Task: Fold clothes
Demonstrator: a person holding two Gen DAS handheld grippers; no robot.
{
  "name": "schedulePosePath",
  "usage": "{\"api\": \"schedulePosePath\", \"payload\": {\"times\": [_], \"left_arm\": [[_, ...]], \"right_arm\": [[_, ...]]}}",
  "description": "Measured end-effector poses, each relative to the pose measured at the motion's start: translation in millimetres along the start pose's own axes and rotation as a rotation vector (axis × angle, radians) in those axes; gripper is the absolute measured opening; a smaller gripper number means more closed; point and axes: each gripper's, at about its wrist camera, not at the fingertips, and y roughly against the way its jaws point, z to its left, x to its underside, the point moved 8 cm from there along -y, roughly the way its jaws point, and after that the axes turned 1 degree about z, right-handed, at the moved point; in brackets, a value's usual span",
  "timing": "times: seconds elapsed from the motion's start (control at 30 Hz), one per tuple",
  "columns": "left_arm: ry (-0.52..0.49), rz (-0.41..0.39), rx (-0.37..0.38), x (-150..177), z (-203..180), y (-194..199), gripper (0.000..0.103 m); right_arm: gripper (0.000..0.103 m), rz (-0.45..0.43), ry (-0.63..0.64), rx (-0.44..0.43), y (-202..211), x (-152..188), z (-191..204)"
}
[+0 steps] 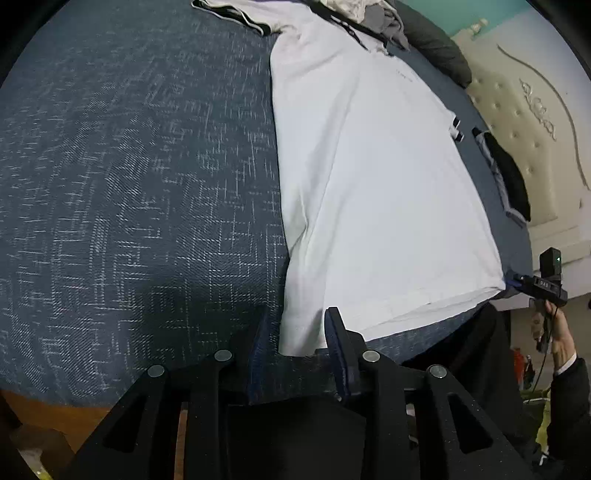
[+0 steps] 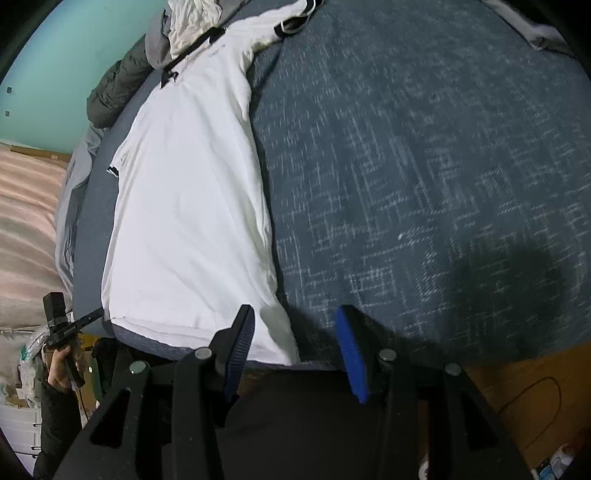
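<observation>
A white polo shirt (image 1: 369, 177) lies spread flat on my bed, on the dark blue woven bedspread (image 1: 129, 184), its collar at the far end and its hem at the near edge.

My left hand-held gripper (image 1: 299, 332) sits at the near left corner of the hem. Its jaws are parted, and the corner of the shirt lies between the two fingers; I cannot tell whether either pad touches the cloth.

My right hand-held gripper (image 2: 295, 332) is at the other near corner of the hem, jaws wide apart and holding nothing. Its left finger (image 2: 242, 334) overlaps the hem corner in the right wrist view, while the blue-padded right finger (image 2: 351, 350) is over bare bedspread just beside the shirt.

At the far end, beyond the collar, a heap of other clothes (image 2: 184, 26) lies with a dark grey padded garment (image 2: 118, 85) beside it. A cream tufted headboard (image 1: 517, 122) stands along the right side.
</observation>
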Motion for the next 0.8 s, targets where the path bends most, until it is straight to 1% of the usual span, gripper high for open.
{"api": "schedulePosePath", "payload": {"times": [0.03,0.07,0.1,0.13,0.2,0.27,0.33,0.47,0.53,0.63,0.8], "left_arm": [[-0.003,0.005,0.002,0.7,-0.5,-1.9,0.027],[-0.006,0.01,0.006,1.4,-1.1,-3.6,0.014],[-0.01,0.014,0.005,2.2,-1.2,-4.4,0.01],[-0.013,0.014,0.007,2.7,-2.0,-4.4,0.008],[-0.019,0.011,0.011,3.3,-3.8,-3.0,0.007],[-0.024,0.001,0.017,3.4,-5.6,3.2,0.006],[-0.032,-0.012,0.024,3.4,-6.8,13.8,0.006],[-0.047,-0.04,0.036,3.3,-9.2,35.2,0.005],[-0.039,-0.051,0.056,4.2,-7.0,43.6,0.005],[-0.032,-0.04,0.049,9.5,0.6,42.8,0.005],[-0.004,0.025,0.039,24.2,16.1,16.8,0.005]], "right_arm": [[0.046,0.005,0.004,0.0,-3.1,1.2,2.5],[0.044,0.008,0.006,-0.001,-3.4,3.8,4.3],[0.036,0.01,0.008,-0.001,-1.2,7.5,5.3],[0.02,0.013,0.009,-0.002,0.9,11.2,6.3],[0.01,0.021,0.023,-0.011,4.2,14.8,5.2],[0.004,0.024,0.045,-0.019,6.0,17.7,10.4],[0.004,0.015,0.077,-0.002,13.6,18.0,10.0],[0.003,-0.038,0.128,0.028,43.6,11.8,14.4],[0.003,-0.037,0.152,0.031,52.4,15.5,14.4],[0.003,-0.001,0.165,0.073,41.4,24.7,5.4],[0.003,0.047,0.152,0.12,12.5,36.7,-11.9]]}}
